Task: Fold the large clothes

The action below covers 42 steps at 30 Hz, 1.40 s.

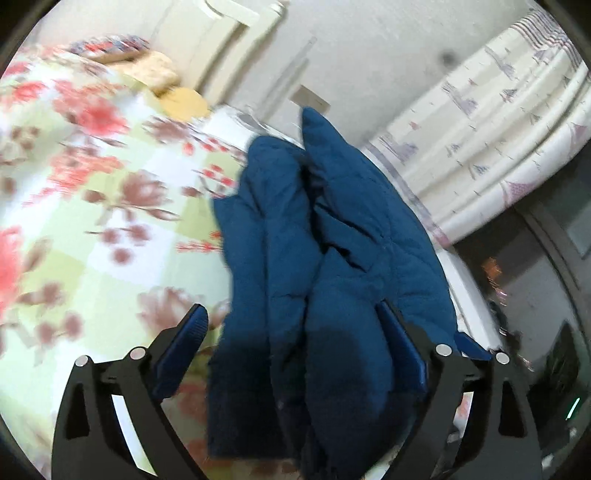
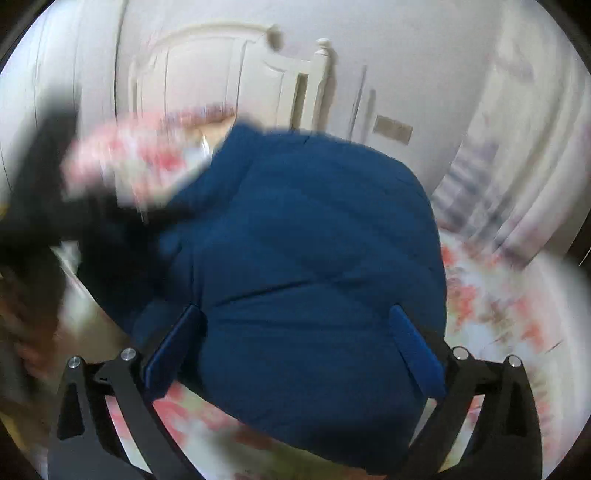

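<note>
**Blue quilted jacket on the floral bed, both grippers spread**

Nearest the lens in the left wrist view: the left gripper (image 1: 291,325), black linkage arms with blue pads, jaws spread wide. The blue quilted jacket (image 1: 332,236) fills the gap between them. The left pad (image 1: 184,347) stands clear of the cloth, over the bedspread; the right pad lies against or just beside the jacket's edge, contact not certain. No pinch seen: released.

From this side the jacket is bunched into long upright folds, running away from the gripper toward the far edge of the bed. It lies on the floral bedspread (image 1: 92,192), red and brown flowers on pale green and white checks. Beyond the jacket, at the head of the bed, a yellow pillow (image 1: 184,103) and a cream headboard (image 1: 229,33). To the jacket's right, a patterned curtain (image 1: 498,129) hangs against the wall.

Right wrist view, heavily blurred: the right gripper (image 2: 295,332) also stands wide open, both blue pads laid over the jacket (image 2: 306,240), no fold nipped between them. Here the jacket shows as one broad rounded mound with horizontal quilt lines, the bedspread (image 2: 498,314) showing on either side. Dark blurred shape left of the jacket, not identifiable.
</note>
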Each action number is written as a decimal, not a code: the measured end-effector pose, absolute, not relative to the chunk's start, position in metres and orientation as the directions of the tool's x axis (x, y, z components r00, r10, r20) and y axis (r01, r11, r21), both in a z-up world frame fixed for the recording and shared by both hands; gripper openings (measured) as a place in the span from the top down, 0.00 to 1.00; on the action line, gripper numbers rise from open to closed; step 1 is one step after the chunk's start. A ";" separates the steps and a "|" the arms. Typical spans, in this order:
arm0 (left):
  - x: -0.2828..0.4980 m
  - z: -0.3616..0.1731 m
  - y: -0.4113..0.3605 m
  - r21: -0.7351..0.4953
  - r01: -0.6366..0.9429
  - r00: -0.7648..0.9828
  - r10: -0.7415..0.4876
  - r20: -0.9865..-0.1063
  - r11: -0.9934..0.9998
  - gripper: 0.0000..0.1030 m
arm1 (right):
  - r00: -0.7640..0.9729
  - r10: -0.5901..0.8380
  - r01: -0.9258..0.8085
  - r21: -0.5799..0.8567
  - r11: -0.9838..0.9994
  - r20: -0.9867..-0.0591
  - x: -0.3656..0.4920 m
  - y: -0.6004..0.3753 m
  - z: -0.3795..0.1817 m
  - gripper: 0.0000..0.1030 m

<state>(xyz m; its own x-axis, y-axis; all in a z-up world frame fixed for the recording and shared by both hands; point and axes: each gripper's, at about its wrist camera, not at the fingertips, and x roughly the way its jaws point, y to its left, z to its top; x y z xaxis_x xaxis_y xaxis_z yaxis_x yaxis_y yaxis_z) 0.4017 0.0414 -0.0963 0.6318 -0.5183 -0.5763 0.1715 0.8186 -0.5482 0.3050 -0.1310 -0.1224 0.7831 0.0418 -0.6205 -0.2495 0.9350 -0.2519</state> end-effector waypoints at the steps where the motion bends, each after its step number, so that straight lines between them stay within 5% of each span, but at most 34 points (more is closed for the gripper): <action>1: 0.393 -0.090 0.045 -0.517 0.164 0.652 -0.485 -0.582 0.840 0.15 | 0.778 0.053 -0.262 -0.247 0.933 -0.627 0.298 -0.129 -0.121 0.02; 4: 0.354 -0.044 0.053 -0.333 0.130 0.779 -0.304 -0.548 0.934 0.05 | 0.748 0.150 -0.308 -0.138 0.941 -0.646 0.269 -0.137 -0.095 0.03; 9: 0.275 0.048 0.037 -0.018 0.019 0.955 -0.023 -0.296 1.000 0.04 | 0.892 0.212 -0.255 -0.055 0.965 -0.400 0.184 -0.180 -0.016 0.02; 13: 0.232 0.088 0.011 0.064 -0.021 0.981 0.032 -0.190 0.998 0.04 | 0.953 0.132 -0.146 -0.030 0.989 -0.273 0.146 -0.204 0.024 0.02; 16: 0.214 0.085 -0.008 0.078 0.014 0.972 0.005 -0.234 0.997 0.04 | 0.961 0.095 -0.100 -0.005 0.995 -0.260 0.133 -0.209 0.022 0.02; 26: 0.195 0.008 -0.037 0.110 0.070 0.890 -0.012 -0.456 0.991 0.04 | 0.891 0.037 -0.050 -0.017 0.999 -0.453 0.131 -0.206 -0.046 0.02; 42: 0.184 -0.001 -0.038 0.089 0.087 0.876 -0.033 -0.481 0.992 0.04 | 0.877 0.010 -0.016 -0.008 1.000 -0.481 0.126 -0.204 -0.057 0.02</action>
<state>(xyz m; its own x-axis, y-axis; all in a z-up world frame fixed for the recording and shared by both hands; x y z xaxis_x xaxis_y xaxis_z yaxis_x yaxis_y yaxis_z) 0.1837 -0.0383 -0.0011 0.8762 -0.0333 -0.4809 0.0867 0.9922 0.0893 0.1259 -0.2045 -0.0574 0.8767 0.0099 -0.4810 -0.0160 0.9998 -0.0084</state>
